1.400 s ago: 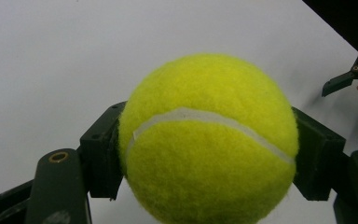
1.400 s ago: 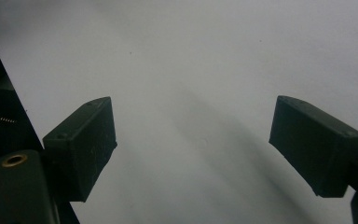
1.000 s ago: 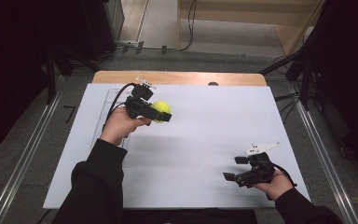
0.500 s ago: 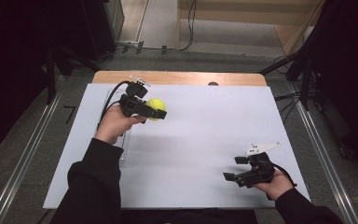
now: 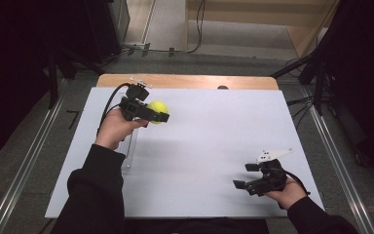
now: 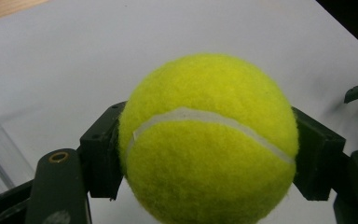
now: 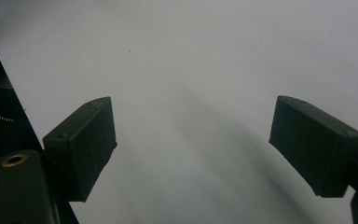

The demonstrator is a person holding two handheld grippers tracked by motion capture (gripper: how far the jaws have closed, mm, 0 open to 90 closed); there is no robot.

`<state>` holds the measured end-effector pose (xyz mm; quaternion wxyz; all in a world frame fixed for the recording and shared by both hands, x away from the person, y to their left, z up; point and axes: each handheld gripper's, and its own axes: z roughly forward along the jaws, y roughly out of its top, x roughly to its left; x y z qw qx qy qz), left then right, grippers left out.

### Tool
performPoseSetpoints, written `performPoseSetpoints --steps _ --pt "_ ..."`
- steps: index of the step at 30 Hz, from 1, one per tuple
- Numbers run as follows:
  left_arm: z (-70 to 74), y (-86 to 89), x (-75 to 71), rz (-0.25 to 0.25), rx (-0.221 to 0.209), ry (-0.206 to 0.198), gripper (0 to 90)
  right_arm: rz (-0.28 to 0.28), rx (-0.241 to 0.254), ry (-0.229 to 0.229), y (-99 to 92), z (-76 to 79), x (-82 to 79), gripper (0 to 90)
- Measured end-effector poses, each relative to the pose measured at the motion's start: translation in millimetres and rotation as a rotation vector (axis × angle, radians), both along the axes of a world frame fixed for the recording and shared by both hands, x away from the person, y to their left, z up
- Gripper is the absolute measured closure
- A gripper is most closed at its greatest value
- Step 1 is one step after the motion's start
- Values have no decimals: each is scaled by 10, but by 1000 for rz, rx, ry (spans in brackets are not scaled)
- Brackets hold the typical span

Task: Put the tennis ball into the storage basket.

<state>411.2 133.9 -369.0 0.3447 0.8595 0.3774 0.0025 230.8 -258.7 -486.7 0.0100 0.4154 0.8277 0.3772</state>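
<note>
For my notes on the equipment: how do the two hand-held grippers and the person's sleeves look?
Both tools are black. The left hand-held gripper trails a black cable toward the wrist. The right hand-held gripper carries a pale grey three-cornered plate on top and also trails a black cable. Up close, its fingers are blocky matte pads, with a brass-coloured screw hole on the body. Both forearms wear dark long sleeves.

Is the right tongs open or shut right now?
Open. The right tongs have their jaws set wide apart with only bare white table between them, nothing gripped.
</note>
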Motion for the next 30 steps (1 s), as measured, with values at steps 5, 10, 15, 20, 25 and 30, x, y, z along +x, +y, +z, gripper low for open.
performPoseSetpoints --steps 5,10,15,20,25,30 --pt "17 67 11 18 -11 -3 262 0 1 1 1 -1 1 125" --pt "26 115 18 33 -12 -2 262 1 1 1 0 -2 2 125" --pt "32 157 26 48 -6 -7 262 2 1 1 -1 -4 3 125" --pt "36 206 35 64 -2 -11 262 1 3 1 -1 -3 4 125" --pt "39 249 40 83 5 -14 262 2 2 0 -2 -2 4 125" --pt "44 297 46 102 5 -19 262 0 1 1 -2 0 4 125"
